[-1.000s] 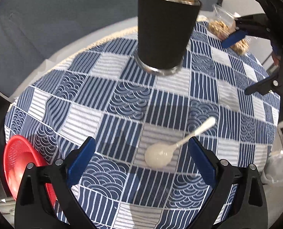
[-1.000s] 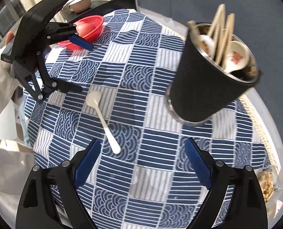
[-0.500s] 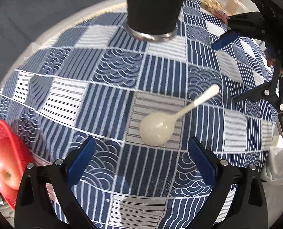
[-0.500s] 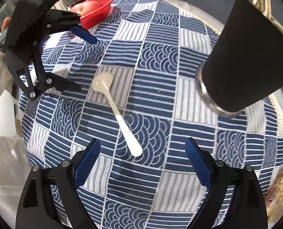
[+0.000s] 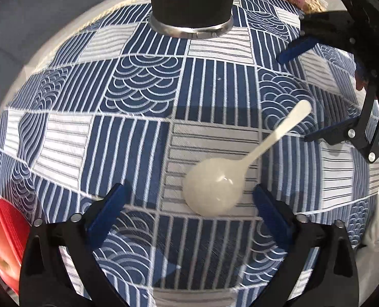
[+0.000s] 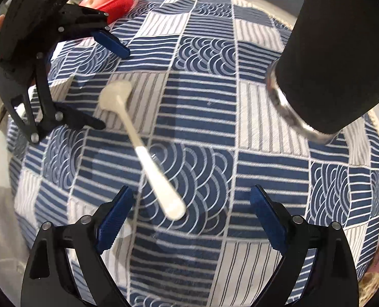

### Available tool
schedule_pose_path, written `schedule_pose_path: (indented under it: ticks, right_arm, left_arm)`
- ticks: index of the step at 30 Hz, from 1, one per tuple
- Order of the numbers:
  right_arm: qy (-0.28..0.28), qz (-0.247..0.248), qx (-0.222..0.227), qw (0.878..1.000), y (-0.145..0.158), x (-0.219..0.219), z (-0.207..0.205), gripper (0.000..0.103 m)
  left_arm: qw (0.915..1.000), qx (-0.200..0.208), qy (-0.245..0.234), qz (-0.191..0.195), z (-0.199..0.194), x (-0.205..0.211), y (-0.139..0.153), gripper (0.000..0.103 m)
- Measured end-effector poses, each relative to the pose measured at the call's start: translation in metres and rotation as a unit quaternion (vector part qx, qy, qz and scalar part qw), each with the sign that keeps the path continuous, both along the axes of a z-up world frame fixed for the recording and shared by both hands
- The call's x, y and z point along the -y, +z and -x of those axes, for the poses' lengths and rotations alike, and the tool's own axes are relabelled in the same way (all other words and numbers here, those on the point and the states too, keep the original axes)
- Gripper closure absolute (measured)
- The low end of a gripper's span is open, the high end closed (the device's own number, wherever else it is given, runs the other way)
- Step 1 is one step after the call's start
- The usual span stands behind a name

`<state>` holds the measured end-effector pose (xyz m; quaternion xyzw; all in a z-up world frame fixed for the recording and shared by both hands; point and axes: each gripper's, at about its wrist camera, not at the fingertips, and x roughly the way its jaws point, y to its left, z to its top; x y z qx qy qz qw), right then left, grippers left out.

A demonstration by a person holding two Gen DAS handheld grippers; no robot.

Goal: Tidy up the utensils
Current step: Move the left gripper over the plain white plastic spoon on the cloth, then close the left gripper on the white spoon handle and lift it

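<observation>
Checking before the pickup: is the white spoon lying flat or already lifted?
Lying flat: the white plastic spoon rests on the blue patterned tablecloth, no pad touching.

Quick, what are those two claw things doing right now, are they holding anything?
Left gripper: open, empty, its fingers either side of the white spoon's bowl.
Right gripper: open, empty, near the spoon's handle end.

The left hand-held gripper (image 5: 189,199) is held low with its jaws spread wide and nothing clasped between its blue pads (image 5: 107,209). The right hand-held gripper (image 6: 189,204) is likewise held wide apart, angled toward the left one.
</observation>
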<state>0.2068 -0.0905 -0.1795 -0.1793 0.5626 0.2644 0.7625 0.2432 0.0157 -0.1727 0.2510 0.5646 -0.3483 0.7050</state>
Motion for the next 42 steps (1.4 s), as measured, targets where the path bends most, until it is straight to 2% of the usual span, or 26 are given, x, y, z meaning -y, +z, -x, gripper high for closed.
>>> schedule_pose_path:
  ticks: [2,6,11,14,16,19,20,21,22,23,24,26,29,30,31,34,36,38,39,40,41,42]
  right_arm:
    - [-0.005,-0.006,0.0,1.0,-0.003,0.002,-0.001,0.007]
    - [-0.001,-0.013,0.013,1.0,-0.003,0.008,0.001,0.006]
    - [-0.014,-0.014,0.015,1.0,-0.003,0.014,0.005,0.006]
    - [-0.023,-0.006,0.007,1.0,-0.004,0.011,0.005,0.006]
    - [-0.03,-0.001,0.004,1.0,-0.002,0.008,0.006,0.007]
    - [-0.023,0.002,0.003,1.0,-0.004,0.004,0.007,0.009]
    - [-0.02,0.0,0.002,1.0,-0.004,0.003,0.007,0.013]
    - [-0.009,-0.001,0.002,1.0,-0.002,0.001,0.008,0.024]
    - [0.0,-0.002,0.003,1.0,0.001,-0.002,0.009,0.033]
    - [0.005,-0.004,0.002,1.0,0.005,-0.004,0.01,0.058]
    - [0.012,-0.004,-0.002,1.0,0.007,-0.007,0.012,0.082]
    - [0.021,0.0,-0.004,1.0,0.008,-0.01,0.012,0.082]
    - [0.006,-0.028,-0.016,0.999,0.01,-0.001,0.011,0.085]
    - [0.002,-0.042,-0.019,0.999,0.014,0.002,0.012,0.099]
    - [-0.003,-0.046,-0.018,0.999,0.016,0.004,0.013,0.103]
    - [0.011,-0.038,-0.018,0.999,0.015,0.003,0.019,0.103]
    - [0.004,-0.052,-0.028,0.998,0.016,0.008,0.02,0.102]
    - [0.007,-0.061,-0.014,0.998,0.022,0.009,0.02,0.099]
    - [0.016,-0.056,-0.003,0.998,0.025,0.007,0.023,0.098]
    - [0.027,-0.055,0.003,0.998,0.027,0.006,0.027,0.098]
    - [0.037,-0.059,0.005,0.998,0.03,0.004,0.031,0.096]
    - [0.042,-0.065,0.001,0.997,0.031,0.004,0.032,0.092]
  left_arm:
    - [1.0,0.003,-0.001,0.002,-0.003,0.0,0.0,0.004]
    - [0.9997,0.014,-0.009,0.018,-0.001,-0.003,0.0,0.004]
    - [0.9985,0.034,0.017,0.039,0.003,-0.012,0.001,0.004]
    - [0.9974,0.037,0.05,0.036,0.006,-0.014,0.002,0.004]
    - [0.9973,0.036,0.054,0.034,0.007,-0.013,0.003,0.005]
    - [0.9973,0.037,0.05,0.039,0.009,-0.007,0.006,0.015]
    - [0.9976,0.036,0.043,0.04,0.013,-0.003,0.01,0.026]
    - [0.9982,0.032,0.03,0.04,0.016,0.001,0.013,0.041]
    - [0.9985,0.028,0.022,0.041,0.018,0.004,0.015,0.051]
    - [0.9989,0.024,0.014,0.038,0.02,0.006,0.017,0.058]
    - [0.9991,0.025,0.005,0.033,0.021,0.009,0.017,0.059]
    - [0.9992,0.021,0.003,0.033,0.021,0.012,0.016,0.059]
    - [0.9984,-0.008,0.024,0.051,0.015,0.008,0.018,0.059]
    - [0.998,-0.01,0.028,0.055,0.016,0.007,0.02,0.06]
    - [0.9981,-0.008,0.028,0.055,0.017,0.006,0.022,0.06]
    - [0.998,-0.015,0.02,0.059,0.02,0.008,0.026,0.06]
    - [0.9985,-0.007,0.012,0.053,0.024,0.011,0.03,0.06]
    - [0.9978,-0.013,0.013,0.064,0.023,0.018,0.035,0.061]
    - [0.9974,-0.016,0.015,0.069,0.022,0.018,0.038,0.065]
    - [0.9977,-0.01,0.018,0.065,0.021,0.02,0.042,0.09]
    - [0.9974,-0.02,0.021,0.065,0.019,0.018,0.045,0.097]
    - [0.9971,-0.031,0.023,0.066,0.018,0.019,0.046,0.098]
